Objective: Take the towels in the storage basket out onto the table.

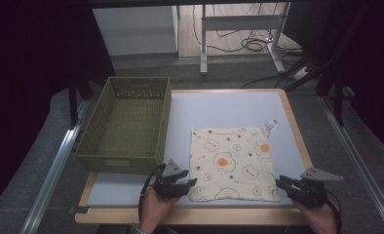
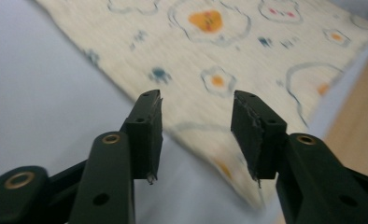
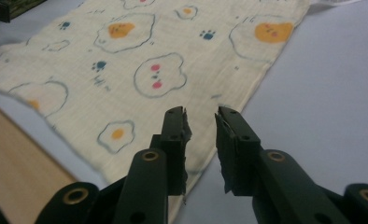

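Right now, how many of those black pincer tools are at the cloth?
2: the left gripper at the cloth's near left corner, the right gripper at its near right corner.

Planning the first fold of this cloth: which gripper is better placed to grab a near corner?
Probably the right gripper: its open jaws straddle the cloth edge at its corner, while the left gripper sits slightly back.

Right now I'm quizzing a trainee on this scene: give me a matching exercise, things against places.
Things:
1 basket
2 cloth
3 left tongs
4 right tongs

Places:
A at the cloth's near right corner
B far left of the table
C flat on the table, right of the basket
D at the cloth's near left corner

Pairs: 1-B, 2-C, 3-D, 4-A
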Demonstrator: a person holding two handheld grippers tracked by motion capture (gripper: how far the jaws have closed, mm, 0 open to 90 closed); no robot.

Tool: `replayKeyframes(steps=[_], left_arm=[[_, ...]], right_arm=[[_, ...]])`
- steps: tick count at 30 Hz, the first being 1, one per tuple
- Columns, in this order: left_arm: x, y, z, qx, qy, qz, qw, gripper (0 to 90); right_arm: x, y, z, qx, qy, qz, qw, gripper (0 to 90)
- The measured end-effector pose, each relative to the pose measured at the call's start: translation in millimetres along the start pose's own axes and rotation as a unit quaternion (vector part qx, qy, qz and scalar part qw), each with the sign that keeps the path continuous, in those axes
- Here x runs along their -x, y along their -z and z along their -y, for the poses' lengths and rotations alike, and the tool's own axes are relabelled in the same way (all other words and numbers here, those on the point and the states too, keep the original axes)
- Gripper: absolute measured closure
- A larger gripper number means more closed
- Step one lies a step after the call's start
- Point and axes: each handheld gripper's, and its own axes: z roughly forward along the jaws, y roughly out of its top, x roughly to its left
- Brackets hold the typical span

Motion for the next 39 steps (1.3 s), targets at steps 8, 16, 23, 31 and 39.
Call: replayKeyframes(steps=[8, 16, 23, 31, 39], left_arm=[[-21.5, -33.0, -28.0, 0.007, -0.004, -0.013, 0.9999, 50.4], [-44.3, -49.5, -54.3, 0.008, 0.007, -0.049, 0.9988, 55.3], [-50.0, -74.3, -72.5, 0.003, 0.006, -0.089, 0.996, 55.3], [-68.6, -92.2, -87.1, -0.009, 0.019, -0.129, 0.9914, 62.2], [-85.2, -105.5, -91.4, -0.023, 0.04, -0.153, 0.9871, 66.4]], right_arm=[[12.4, -18.4, -17.4, -0.007, 0.002, 0.005, 1.0, 64.1], [35.0, -38.2, -36.6, -0.014, -0.01, 0.009, 0.9998, 63.7], [53.2, -56.4, -50.2, -0.018, -0.014, 0.025, 0.9994, 63.8], [66.2, -78.8, -64.5, -0.025, -0.007, 0.022, 0.9994, 65.4], [78.3, -98.9, -86.7, -0.02, -0.005, 0.04, 0.999, 71.0]])
